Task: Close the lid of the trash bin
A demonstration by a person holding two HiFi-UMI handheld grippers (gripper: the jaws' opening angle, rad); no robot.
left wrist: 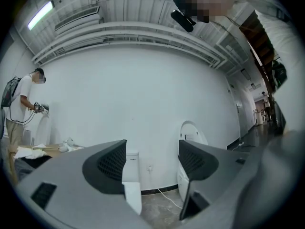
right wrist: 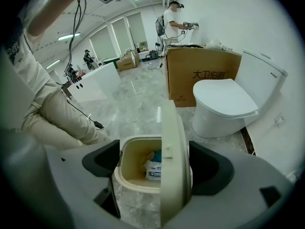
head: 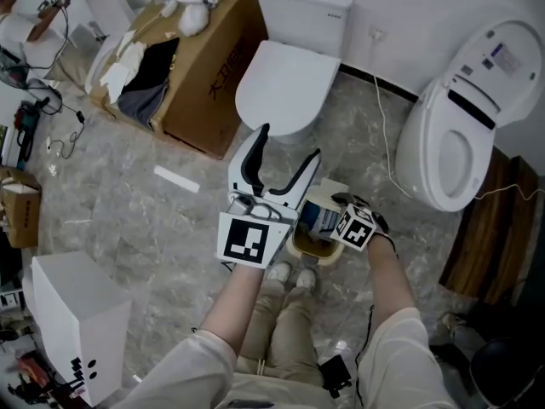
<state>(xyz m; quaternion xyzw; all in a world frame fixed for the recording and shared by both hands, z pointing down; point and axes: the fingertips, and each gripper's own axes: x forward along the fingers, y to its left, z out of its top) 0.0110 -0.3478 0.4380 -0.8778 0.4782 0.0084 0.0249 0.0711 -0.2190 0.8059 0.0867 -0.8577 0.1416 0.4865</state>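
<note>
- Lid (right wrist: 172, 142) stands upright between the right gripper's (right wrist: 155, 160) wide-parted jaws, not pinched.
- Light, stiff hinged plastic, I'd judge: push near its top edge.
- Trash bin (right wrist: 138, 185) sits below, open, before a toilet (right wrist: 224, 99).
- Left gripper (left wrist: 152, 161) gapes empty.

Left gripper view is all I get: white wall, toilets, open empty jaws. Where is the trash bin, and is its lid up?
Observer: The trash bin sits just below the right gripper; its lid stands upright, open.
Operator: Is the right gripper holding that lid?
Observer: No. The lid stands between its jaws, but they are spread apart, not clamped.
Operator: Anything inside?
Observer: Yes, blue and white packaging lies at the bottom.
</note>
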